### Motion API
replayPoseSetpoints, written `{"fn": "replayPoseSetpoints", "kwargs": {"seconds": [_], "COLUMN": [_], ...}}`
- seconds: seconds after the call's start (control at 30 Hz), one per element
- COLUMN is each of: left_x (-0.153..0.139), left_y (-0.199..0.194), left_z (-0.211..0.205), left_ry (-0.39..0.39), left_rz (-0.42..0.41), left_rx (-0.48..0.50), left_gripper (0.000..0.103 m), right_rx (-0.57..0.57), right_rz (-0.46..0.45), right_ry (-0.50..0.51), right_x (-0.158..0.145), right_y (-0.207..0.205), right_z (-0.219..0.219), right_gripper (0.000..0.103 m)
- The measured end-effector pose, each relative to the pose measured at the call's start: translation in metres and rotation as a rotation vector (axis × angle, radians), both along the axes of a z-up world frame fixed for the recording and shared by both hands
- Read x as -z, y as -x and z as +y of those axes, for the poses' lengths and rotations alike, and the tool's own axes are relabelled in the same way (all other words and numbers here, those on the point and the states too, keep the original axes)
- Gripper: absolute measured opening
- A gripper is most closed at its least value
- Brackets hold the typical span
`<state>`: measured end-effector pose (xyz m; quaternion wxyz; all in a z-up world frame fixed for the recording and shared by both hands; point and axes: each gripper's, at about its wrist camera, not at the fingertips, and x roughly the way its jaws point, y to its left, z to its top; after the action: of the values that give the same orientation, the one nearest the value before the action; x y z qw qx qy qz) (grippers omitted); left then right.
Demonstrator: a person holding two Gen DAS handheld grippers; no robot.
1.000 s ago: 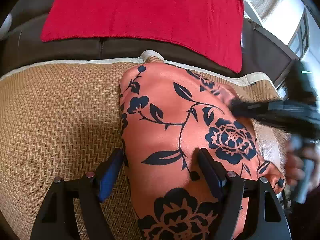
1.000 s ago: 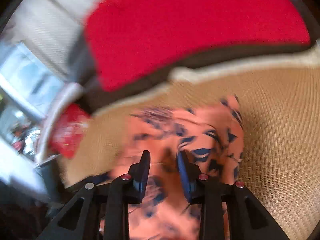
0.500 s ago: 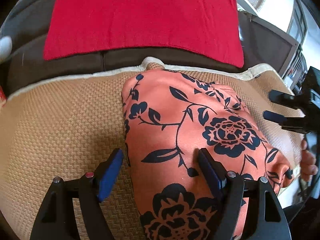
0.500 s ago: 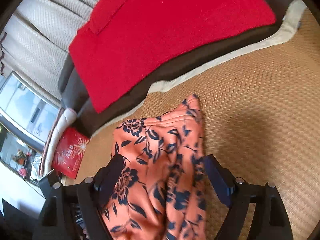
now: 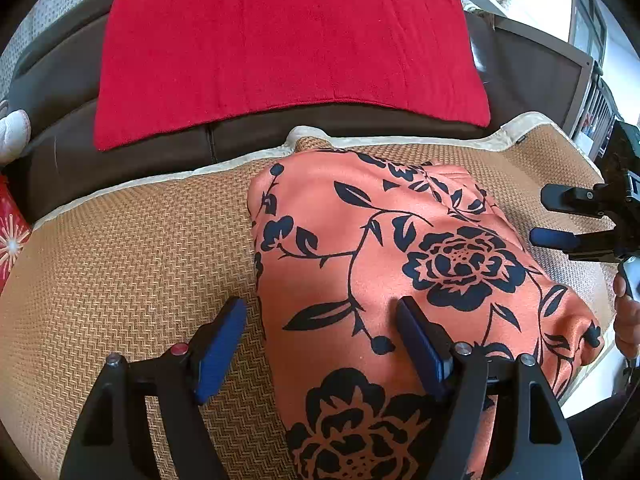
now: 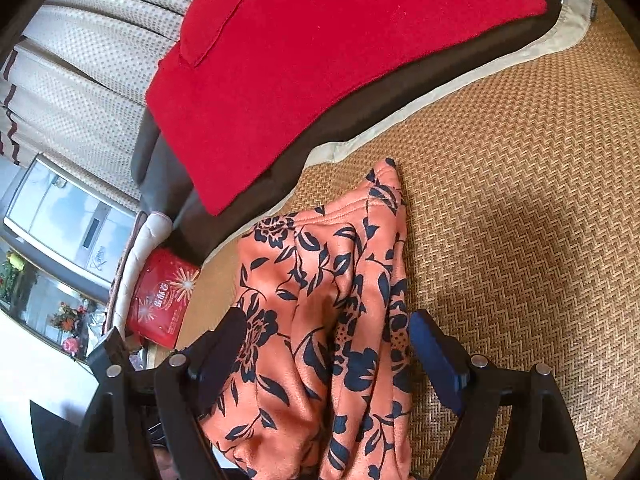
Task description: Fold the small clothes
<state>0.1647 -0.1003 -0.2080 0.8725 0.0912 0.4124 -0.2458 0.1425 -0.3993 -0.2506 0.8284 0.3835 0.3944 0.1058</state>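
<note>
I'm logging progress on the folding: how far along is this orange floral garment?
The orange floral garment lies folded over on the woven mat. Both the left gripper and right gripper are open, holding nothing. Bunched folds near the right gripper need tidying.

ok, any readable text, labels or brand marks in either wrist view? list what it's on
Nothing reads cleanly.
Red box with white starburst print, beside the sofa: white characters at its centre, too blurred to read.
Small dark tag on the cream border of the woven tan mat: too small to read.
Orange garment with dark floral print: pattern only, no text.
Red towel: no text.
</note>
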Motion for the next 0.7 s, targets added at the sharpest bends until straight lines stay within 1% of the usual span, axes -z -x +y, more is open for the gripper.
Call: {"fn": "replayPoseSetpoints", "kwargs": {"seconds": [0.47,0.57,0.7], "left_x": [0.0,0.001,-0.003], "left_y": [-0.003,-0.007,-0.015], "left_z": [-0.003,0.0,0.012], "left_ry": [0.002,0.027,0.097], "left_rz": [0.006,0.035,0.083], "left_rx": [0.001,0.0,0.002], "left_gripper": [0.078,0.078,0.078], "right_rx": [-0.008,-0.001,0.009], "right_rz": [0.004,0.002,0.021], "right_ry": [-0.014,-0.023,-0.012], "right_x": [0.006,0.006,0.01], "right_y": [-0.006,-0.006,-0.008], "right_z": [0.0,-0.002,-0.007], "right_gripper": [0.086,0.086,0.086]}}
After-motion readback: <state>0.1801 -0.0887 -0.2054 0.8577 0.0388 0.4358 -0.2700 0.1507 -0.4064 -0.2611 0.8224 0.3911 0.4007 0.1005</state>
